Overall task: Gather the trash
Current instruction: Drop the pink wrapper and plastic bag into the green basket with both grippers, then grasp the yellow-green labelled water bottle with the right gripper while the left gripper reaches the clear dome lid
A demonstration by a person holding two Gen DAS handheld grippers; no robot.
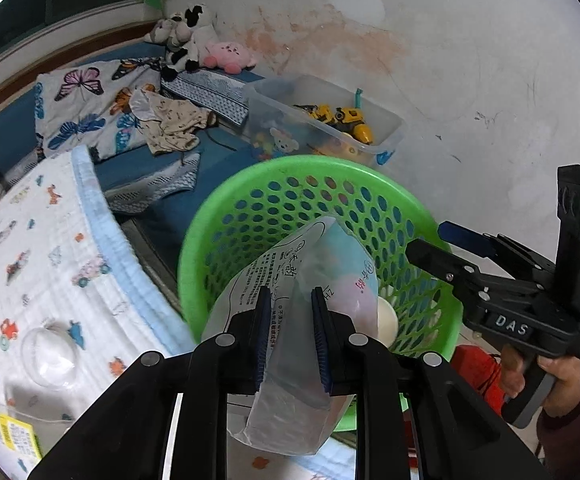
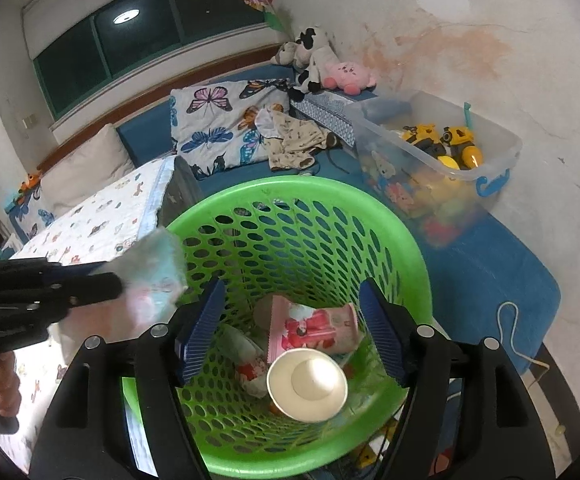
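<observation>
My left gripper [image 1: 291, 338] is shut on a crumpled pale plastic package [image 1: 310, 280] with printed text and holds it over the near rim of the green perforated basket [image 1: 225, 216]. In the right wrist view the package [image 2: 153, 280] hangs at the basket's left rim [image 2: 249, 192]. My right gripper [image 2: 290, 328] is open and empty, over the basket mouth; it shows at the right in the left wrist view [image 1: 430, 246]. Inside the basket lie a white paper cup [image 2: 308, 384], a pink wrapper [image 2: 314, 326] and other wrappers.
A printed blanket [image 1: 29, 260] covers the bed at the left, with a clear plastic dome [image 1: 49, 356] and a yellow packet [image 1: 13, 436] on it. A clear bin of toys [image 2: 450, 160], plush toys [image 2: 322, 64] and a butterfly pillow [image 2: 221, 120] lie behind.
</observation>
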